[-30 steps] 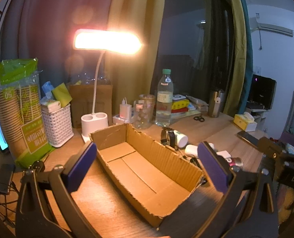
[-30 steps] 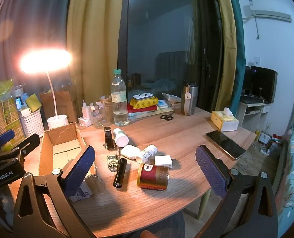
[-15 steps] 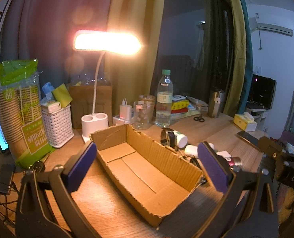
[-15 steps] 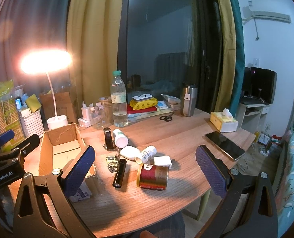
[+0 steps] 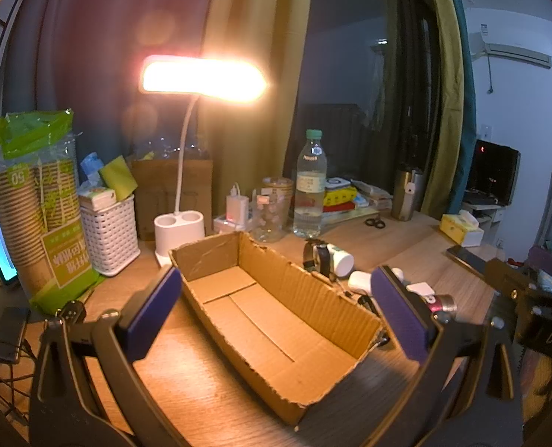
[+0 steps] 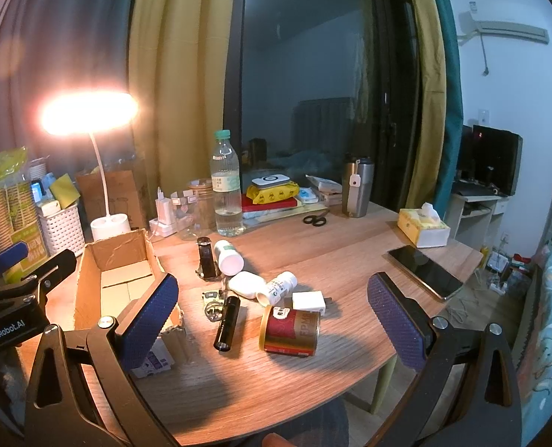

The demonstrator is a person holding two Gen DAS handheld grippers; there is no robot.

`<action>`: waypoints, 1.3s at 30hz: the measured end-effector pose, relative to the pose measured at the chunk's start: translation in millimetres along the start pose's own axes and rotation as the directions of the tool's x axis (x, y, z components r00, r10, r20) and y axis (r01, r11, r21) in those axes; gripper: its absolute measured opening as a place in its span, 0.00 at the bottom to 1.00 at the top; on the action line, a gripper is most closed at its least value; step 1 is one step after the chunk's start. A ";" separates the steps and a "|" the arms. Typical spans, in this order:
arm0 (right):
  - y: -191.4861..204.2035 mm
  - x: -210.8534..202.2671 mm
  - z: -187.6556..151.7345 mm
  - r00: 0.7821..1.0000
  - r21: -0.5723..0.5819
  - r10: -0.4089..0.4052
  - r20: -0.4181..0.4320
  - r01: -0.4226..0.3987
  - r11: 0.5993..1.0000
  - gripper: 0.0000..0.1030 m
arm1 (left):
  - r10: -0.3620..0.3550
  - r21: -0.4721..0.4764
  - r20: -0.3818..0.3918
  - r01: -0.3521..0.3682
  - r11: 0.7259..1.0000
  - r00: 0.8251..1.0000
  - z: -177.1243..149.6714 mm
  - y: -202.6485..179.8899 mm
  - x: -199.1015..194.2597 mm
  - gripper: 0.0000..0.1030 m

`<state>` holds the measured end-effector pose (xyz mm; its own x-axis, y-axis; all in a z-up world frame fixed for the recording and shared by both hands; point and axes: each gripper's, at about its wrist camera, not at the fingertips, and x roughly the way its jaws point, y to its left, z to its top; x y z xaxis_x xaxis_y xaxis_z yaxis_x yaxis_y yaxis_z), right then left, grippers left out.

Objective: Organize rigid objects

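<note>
Both our grippers, right gripper (image 6: 272, 320) and left gripper (image 5: 276, 313), hang spread and empty; nearest us lies the can (image 6: 290, 330) beside the flashlight (image 6: 227, 322), so we should pinch it across its sides, then carry it to the empty box (image 5: 276, 320) beyond

You see the empty cardboard box (image 5: 276, 320) on the table; beside it lie a red can (image 6: 290, 330), a black flashlight (image 6: 227, 322) and white bottles (image 6: 277, 287).

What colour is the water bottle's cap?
Pale green cap on the water bottle, clearest in the right wrist view.
</note>
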<state>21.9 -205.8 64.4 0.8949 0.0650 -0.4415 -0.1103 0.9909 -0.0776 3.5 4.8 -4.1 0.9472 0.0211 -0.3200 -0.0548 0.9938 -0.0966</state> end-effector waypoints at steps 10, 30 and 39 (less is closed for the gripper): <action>-0.1 0.2 -0.2 1.000 0.000 0.000 0.000 0.000 1.000 1.00 | 0.001 0.000 0.001 -0.001 1.000 1.000 -0.2 -0.3 0.0 0.99; 3.2 21.0 -6.2 0.999 -0.009 -0.014 -0.036 0.013 1.000 1.00 | 0.042 -0.017 -0.120 -0.044 0.999 0.992 -14.0 19.9 36.9 0.99; -14.1 49.2 -16.6 0.995 0.001 -0.061 -0.084 0.061 0.998 1.00 | 0.038 0.018 -0.327 -0.034 0.999 0.944 -37.2 18.7 86.9 0.98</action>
<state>60.3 -218.5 29.0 0.8605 -0.0054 -0.5095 -0.0551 0.9931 -0.1037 73.0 21.1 -68.7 0.7889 0.0219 -0.6141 -0.0809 0.9944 -0.0685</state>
